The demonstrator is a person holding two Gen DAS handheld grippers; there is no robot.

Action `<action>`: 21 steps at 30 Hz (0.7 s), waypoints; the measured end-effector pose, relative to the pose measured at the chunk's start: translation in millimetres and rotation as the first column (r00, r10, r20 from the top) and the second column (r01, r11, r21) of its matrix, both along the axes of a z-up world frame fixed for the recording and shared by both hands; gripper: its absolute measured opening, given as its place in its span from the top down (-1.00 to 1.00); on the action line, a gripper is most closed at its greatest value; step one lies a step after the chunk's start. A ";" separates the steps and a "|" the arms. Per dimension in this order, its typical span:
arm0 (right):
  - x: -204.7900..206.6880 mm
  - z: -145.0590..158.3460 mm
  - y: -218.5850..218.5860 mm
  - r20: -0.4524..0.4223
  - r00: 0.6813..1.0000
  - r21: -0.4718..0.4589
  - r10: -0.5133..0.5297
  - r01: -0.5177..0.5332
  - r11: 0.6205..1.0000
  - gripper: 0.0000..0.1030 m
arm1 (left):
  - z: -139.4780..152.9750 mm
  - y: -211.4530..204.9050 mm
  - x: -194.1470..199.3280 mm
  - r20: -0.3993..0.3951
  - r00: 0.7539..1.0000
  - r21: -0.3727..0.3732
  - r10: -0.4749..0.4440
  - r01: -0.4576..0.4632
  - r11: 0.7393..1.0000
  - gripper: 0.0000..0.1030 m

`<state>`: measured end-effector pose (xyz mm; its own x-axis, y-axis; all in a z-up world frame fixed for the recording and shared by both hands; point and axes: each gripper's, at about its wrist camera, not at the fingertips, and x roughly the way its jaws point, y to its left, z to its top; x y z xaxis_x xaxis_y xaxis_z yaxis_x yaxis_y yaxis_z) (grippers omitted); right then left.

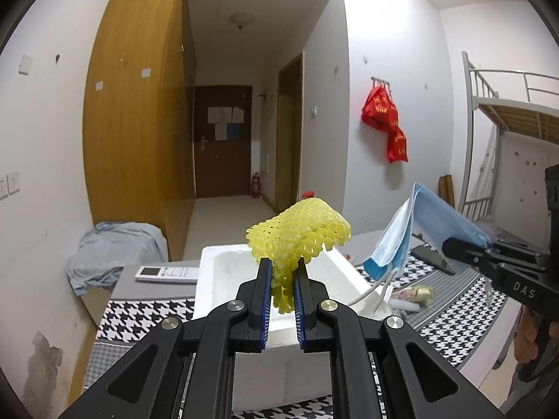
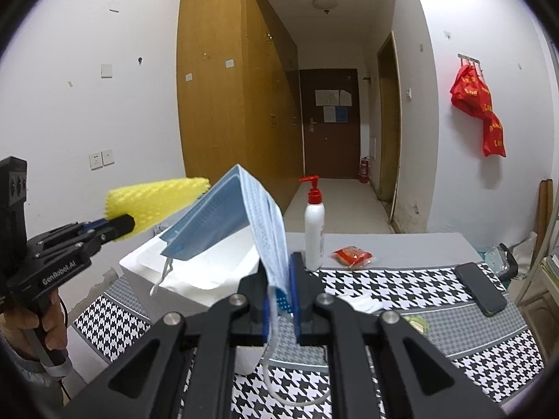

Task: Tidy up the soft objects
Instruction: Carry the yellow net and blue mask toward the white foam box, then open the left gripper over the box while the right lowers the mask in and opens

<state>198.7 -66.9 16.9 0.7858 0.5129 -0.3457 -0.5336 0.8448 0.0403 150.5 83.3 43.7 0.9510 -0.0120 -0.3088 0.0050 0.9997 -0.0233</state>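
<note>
Two carries are under way: the left gripper [image 1: 282,281] pinches the net [image 1: 300,232], the right gripper [image 2: 279,284] the mask [image 2: 241,223]. Next (my guess), lower both into the box [image 1: 223,262] and spread the fingers.

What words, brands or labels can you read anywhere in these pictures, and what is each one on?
"DAS": on the body of the right gripper, seen from the left wrist.
"GenRobot.AI": on the body of the left gripper, seen from the right wrist.
Red bag on the wall: yellow characters, too blurred to read.
Door papers: too small to read.
Remote: buttons and screen too small to read.
Red packet: print unreadable.
</note>
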 end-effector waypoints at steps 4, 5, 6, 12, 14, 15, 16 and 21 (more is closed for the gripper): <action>2.0 0.2 2.7 -0.002 1.000 0.000 -0.004 0.004 1.000 0.75 | -4.7 4.4 10.1 -0.032 0.999 -0.009 -0.012 0.011 1.000 0.76; 2.3 -0.3 4.3 -0.003 1.000 -0.002 -0.006 0.006 1.000 0.75 | -5.8 4.9 12.2 -0.038 0.999 -0.009 -0.015 0.015 1.000 0.76; 2.9 -0.3 4.8 -0.004 1.000 -0.003 -0.008 0.008 1.000 0.75 | -6.7 6.1 14.9 -0.044 0.999 -0.012 -0.018 0.018 1.000 0.76; 7.4 -0.8 5.6 -0.007 1.000 -0.007 -0.021 0.021 1.000 0.75 | -12.6 13.8 28.8 -0.081 0.997 -0.034 -0.018 0.016 0.999 0.66; 9.1 -0.8 6.2 -0.007 1.000 -0.005 -0.027 0.027 1.000 0.75 | -14.4 16.2 32.3 -0.085 0.996 -0.040 -0.013 0.010 0.999 0.26; 10.0 -0.9 6.0 -0.008 1.000 -0.004 -0.029 0.029 1.000 0.75 | -14.3 17.4 33.4 -0.086 0.996 -0.046 -0.013 0.009 0.999 -0.17; 10.4 -1.4 6.3 -0.009 1.000 -0.004 -0.030 0.030 1.000 0.75 | -15.0 19.1 34.3 -0.087 0.996 -0.053 -0.005 0.001 0.999 -0.37; 14.7 -3.6 9.1 -0.016 0.999 -0.009 -0.039 0.039 0.999 0.75 | -13.7 29.0 33.0 -0.066 0.998 -0.083 0.020 -0.026 0.996 -0.84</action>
